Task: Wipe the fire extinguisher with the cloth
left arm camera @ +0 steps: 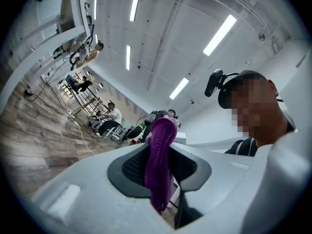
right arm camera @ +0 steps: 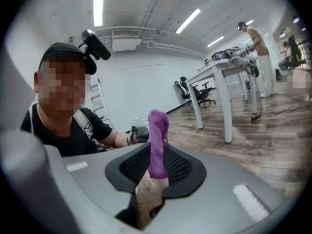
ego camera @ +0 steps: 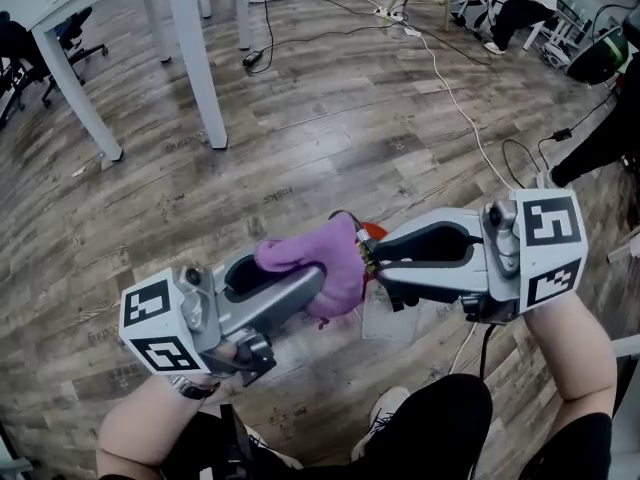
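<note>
Over wood floor [ego camera: 330,118] | cloth [ego camera: 325,263] between both jaws | left gripper [left arm camera: 159,147] clamps cloth | right gripper [right arm camera: 157,147] clamps cloth

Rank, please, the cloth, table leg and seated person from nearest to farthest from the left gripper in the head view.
1. Cloth, gripped in its jaws.
2. Table leg, upper left, on the floor.
3. Seated person, far top right.

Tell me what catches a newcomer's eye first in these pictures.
A fuzzy purple cloth stands out at the middle of the head view, held over the grey wood-plank floor. The left claw and the right claw each pinch it from their own side. A small red patch peeks out behind the cloth, but too little shows to name it.
</note>
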